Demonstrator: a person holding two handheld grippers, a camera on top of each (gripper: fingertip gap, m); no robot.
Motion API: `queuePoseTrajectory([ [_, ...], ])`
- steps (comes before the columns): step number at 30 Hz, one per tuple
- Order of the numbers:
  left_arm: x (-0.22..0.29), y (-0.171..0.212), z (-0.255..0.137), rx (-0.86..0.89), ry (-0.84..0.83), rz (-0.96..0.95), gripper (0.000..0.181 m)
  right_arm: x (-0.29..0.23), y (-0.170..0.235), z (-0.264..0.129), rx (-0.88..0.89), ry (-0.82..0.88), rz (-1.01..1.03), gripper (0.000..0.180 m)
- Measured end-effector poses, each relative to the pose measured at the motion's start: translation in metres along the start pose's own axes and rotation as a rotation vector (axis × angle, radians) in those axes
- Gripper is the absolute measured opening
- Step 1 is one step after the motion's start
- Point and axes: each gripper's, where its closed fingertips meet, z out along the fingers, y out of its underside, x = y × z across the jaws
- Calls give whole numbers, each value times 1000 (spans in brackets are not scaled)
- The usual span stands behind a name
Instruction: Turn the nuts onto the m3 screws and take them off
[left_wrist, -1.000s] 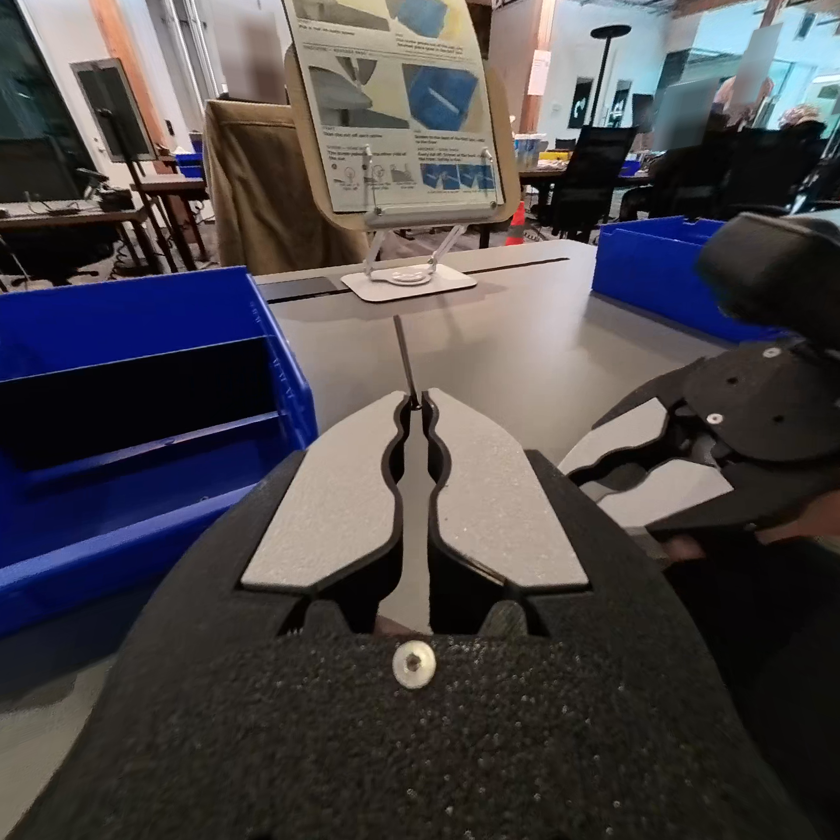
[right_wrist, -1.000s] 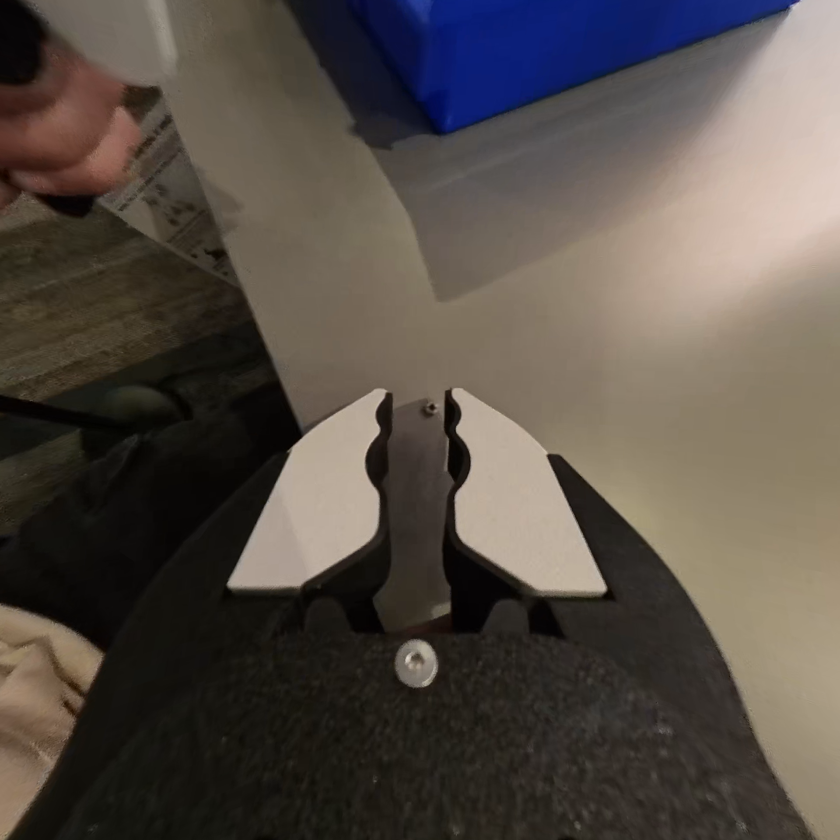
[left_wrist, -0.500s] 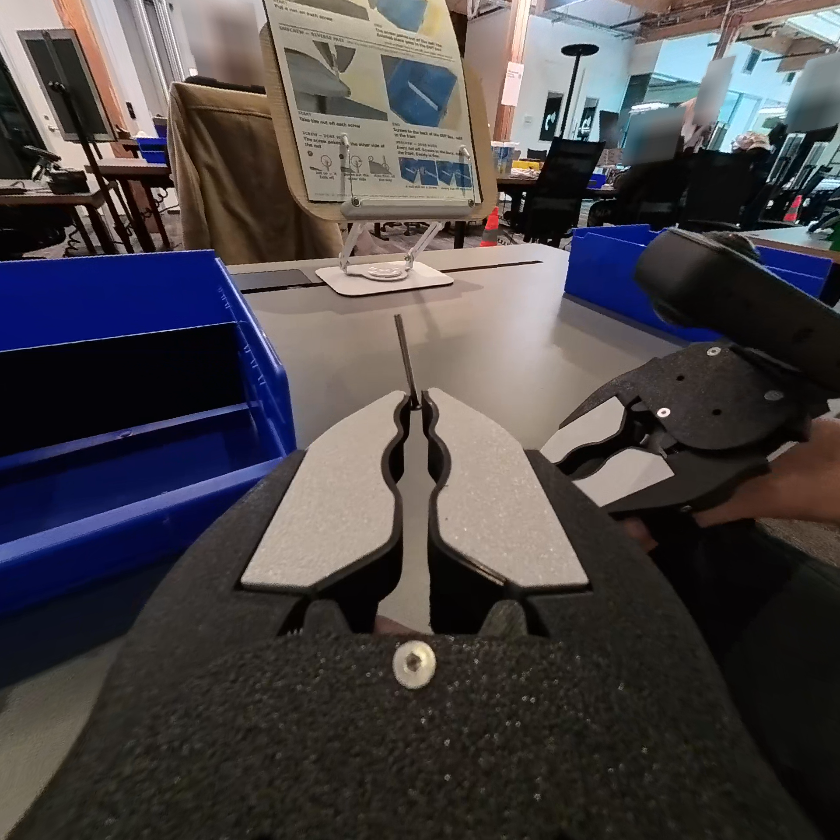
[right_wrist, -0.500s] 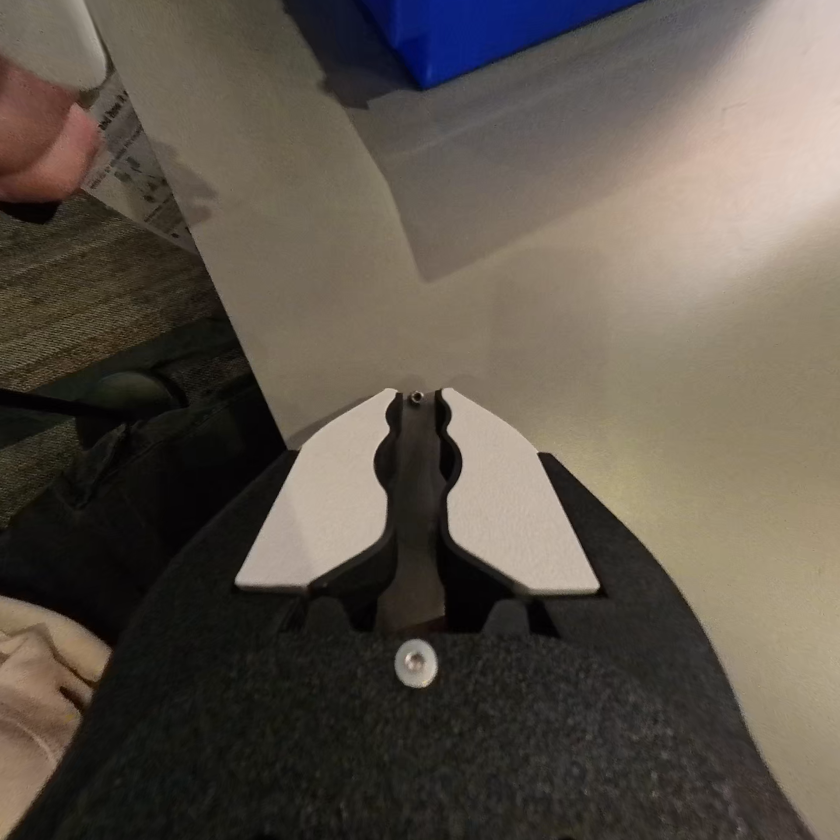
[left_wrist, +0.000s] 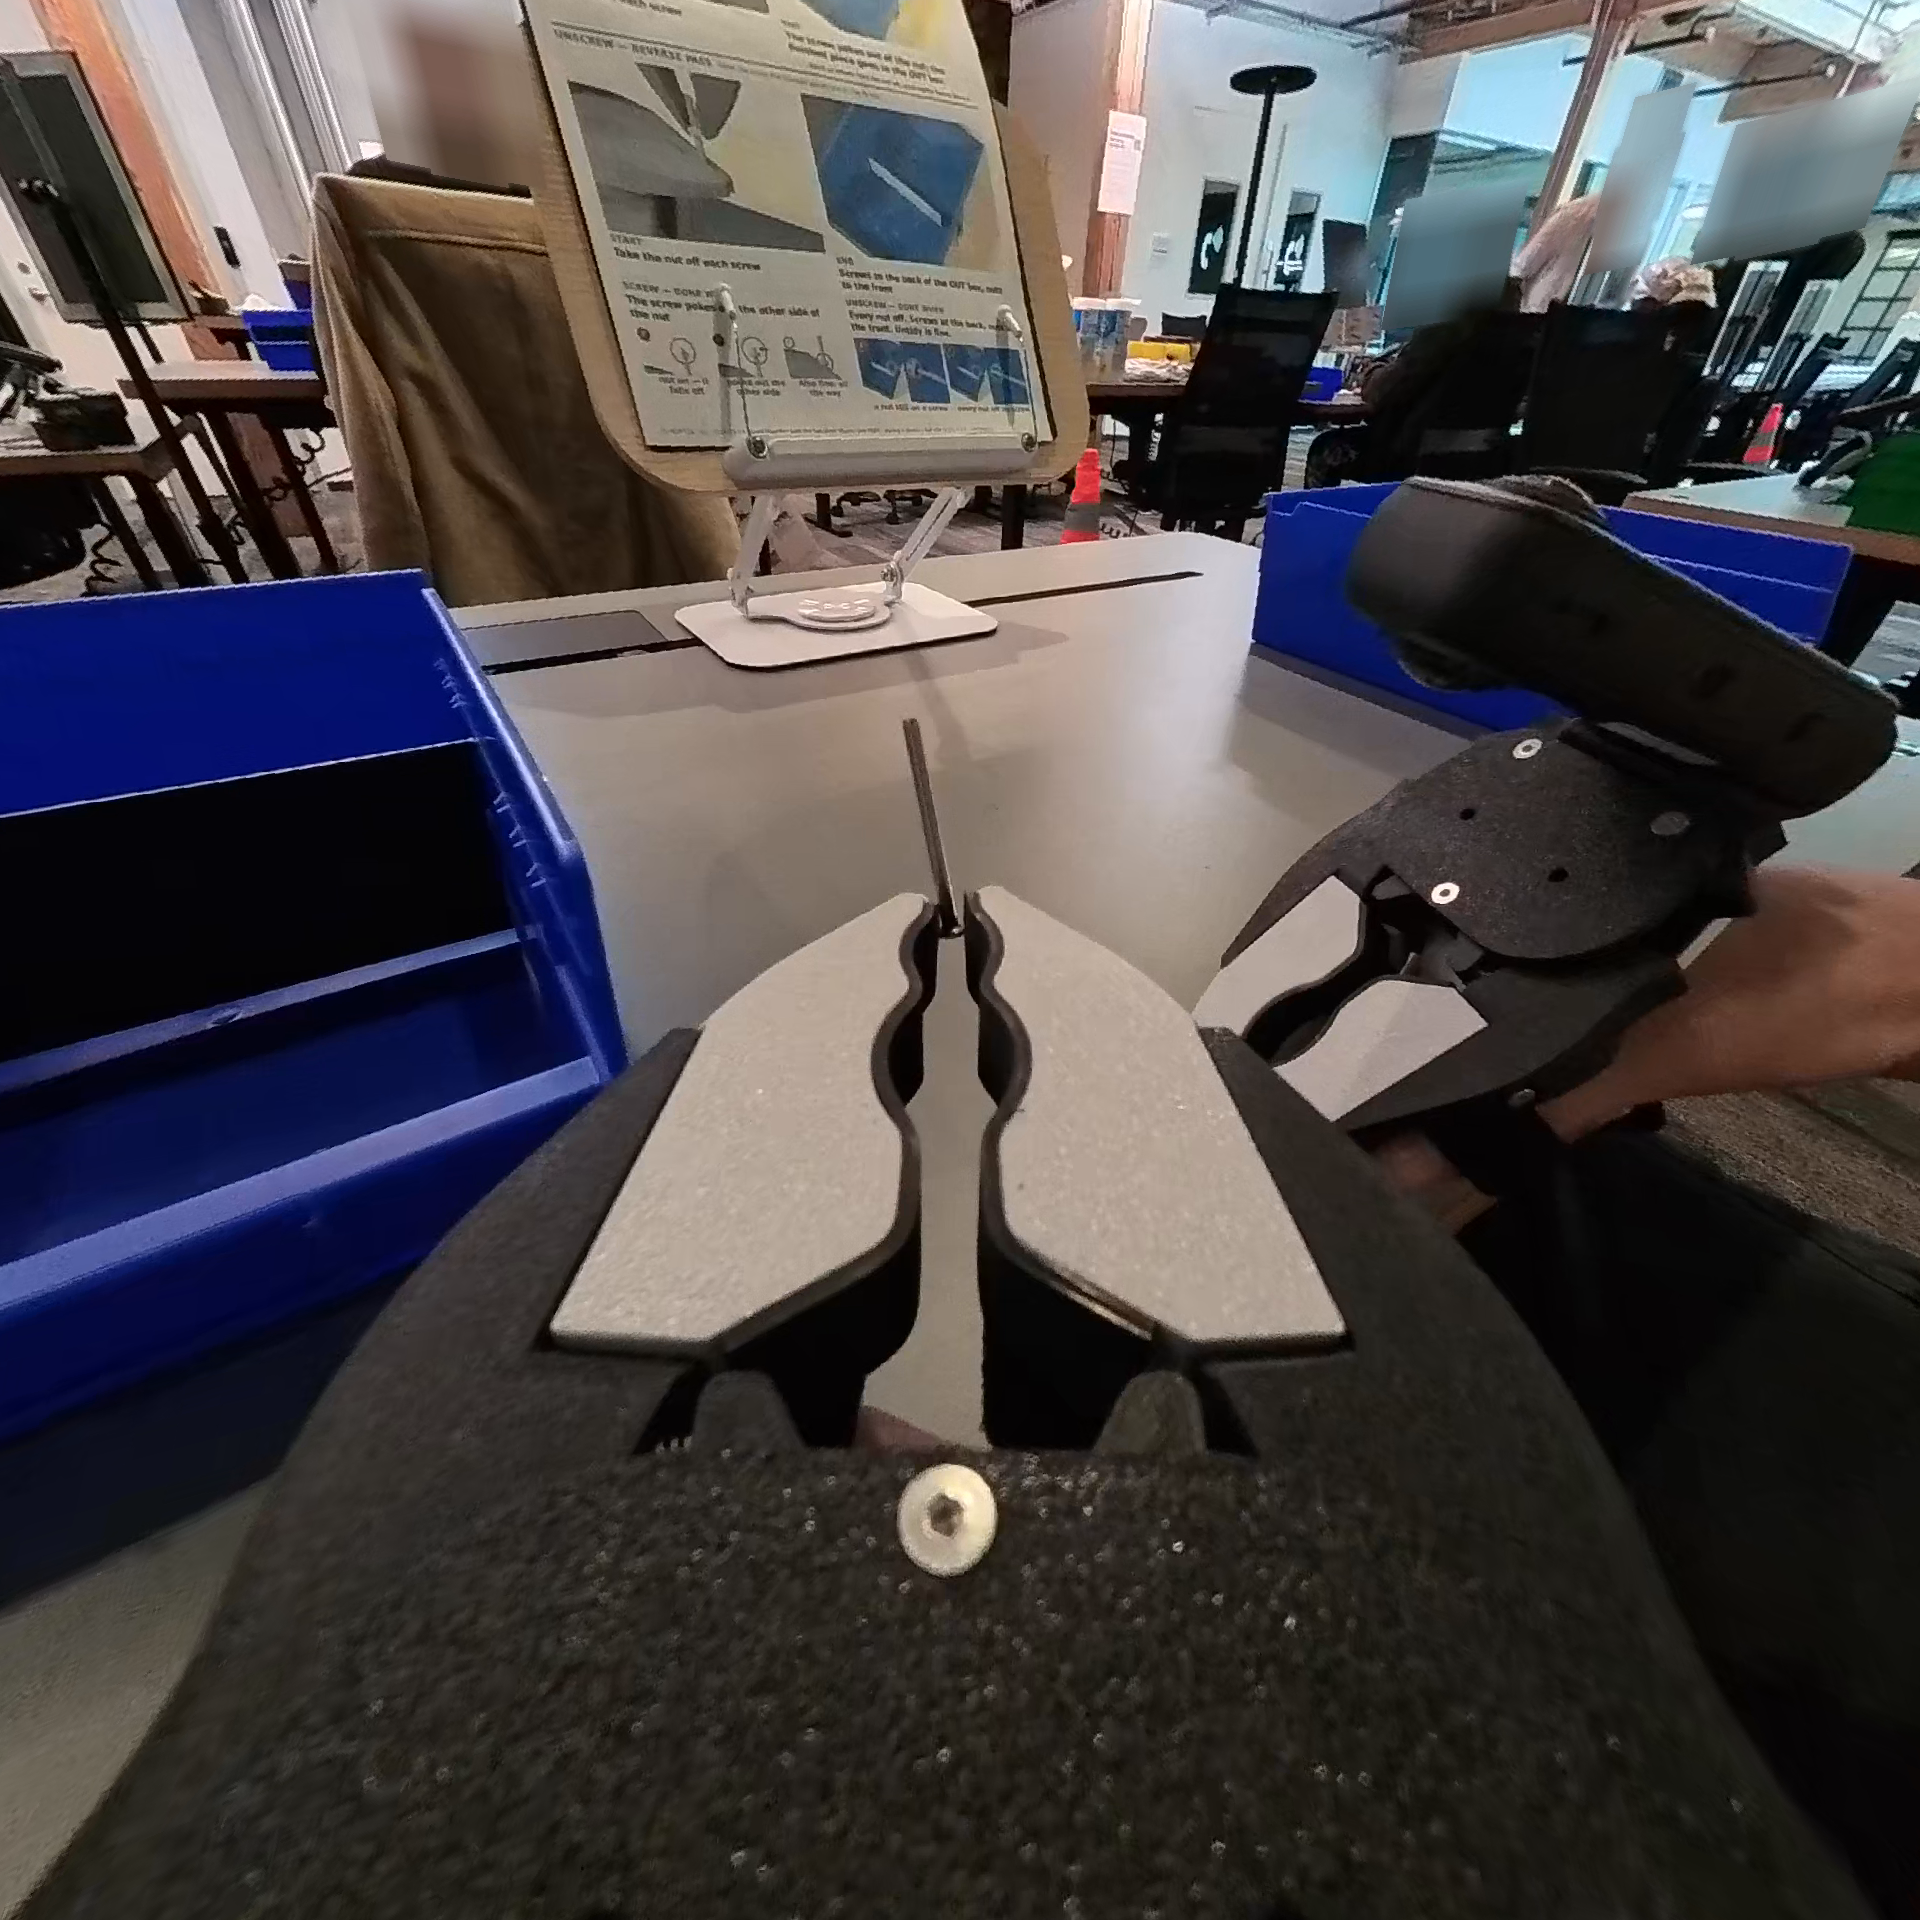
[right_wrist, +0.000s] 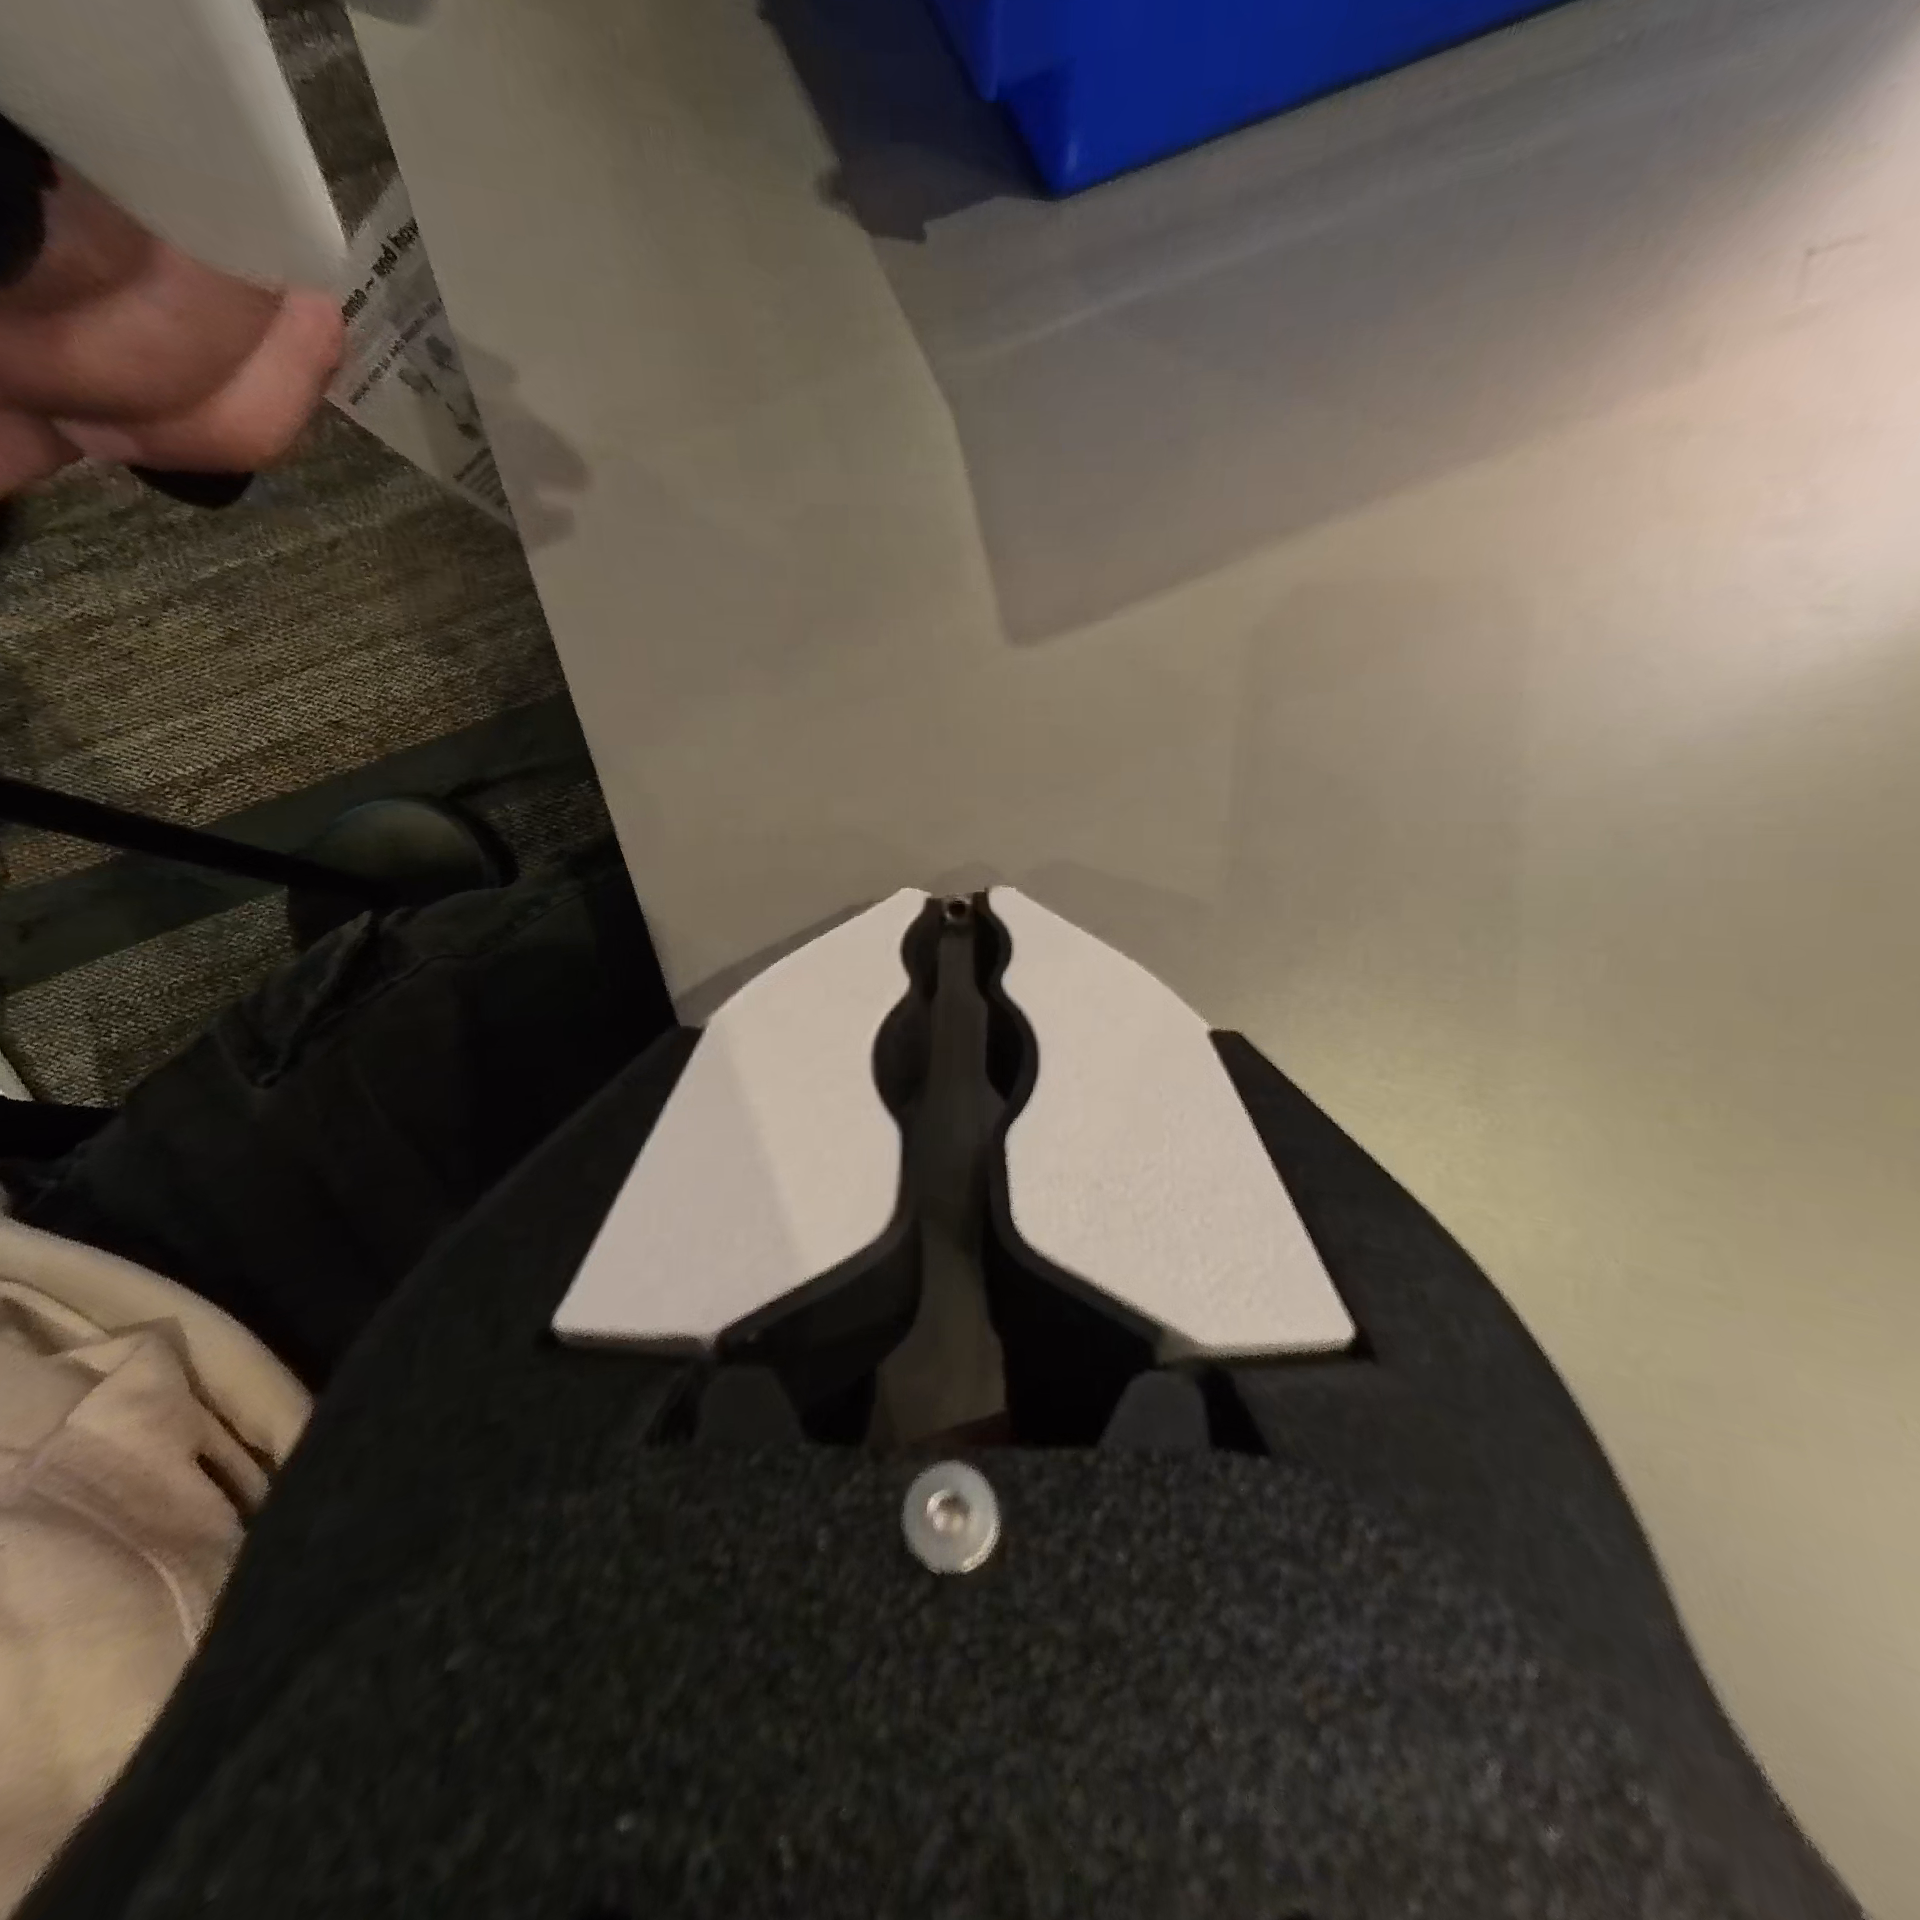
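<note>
Movement since a second ago: right gripper (right_wrist: 956, 902) has narrowed from a clear gap to tips pressed on a small nut (right_wrist: 954, 910), and in the left wrist view it sits higher and closer beside the left gripper (left_wrist: 948, 914). Left gripper: jaws pinched together at the tips on the head end of a thin dark m3 screw (left_wrist: 924, 821), shank upright above the grey table (left_wrist: 1091, 748), unchanged. Right gripper (left_wrist: 1351, 997): just to the right of the left one and below the screw tip, apart from it, hand (left_wrist: 1766, 997) on its grip. Nut: at the fingertips, hole visible, not on the thread. Surroundings: blue bin (left_wrist: 260, 935) left, second blue bin (left_wrist: 1455, 592) right, instruction board on stand (left_wrist: 821, 260) behind. Progress, judged: both parts picked up; alignment, threading on and unthreading all remain.
</note>
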Motion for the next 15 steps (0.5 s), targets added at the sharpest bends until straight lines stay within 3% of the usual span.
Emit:
queuePoseTrajectory([
  [1, 0, 0, 0, -2, 2, 1, 5, 0, 0, 0, 0, -1, -1, 6],
  [10, 5, 6, 3, -33, 18, 17, 5, 5, -2, -3, 25, 19, -5, 5],
  [15, 20, 32, 14, -181, 100, 77, 4, 18, -6, -21, 118, 27, 8, 5],
])
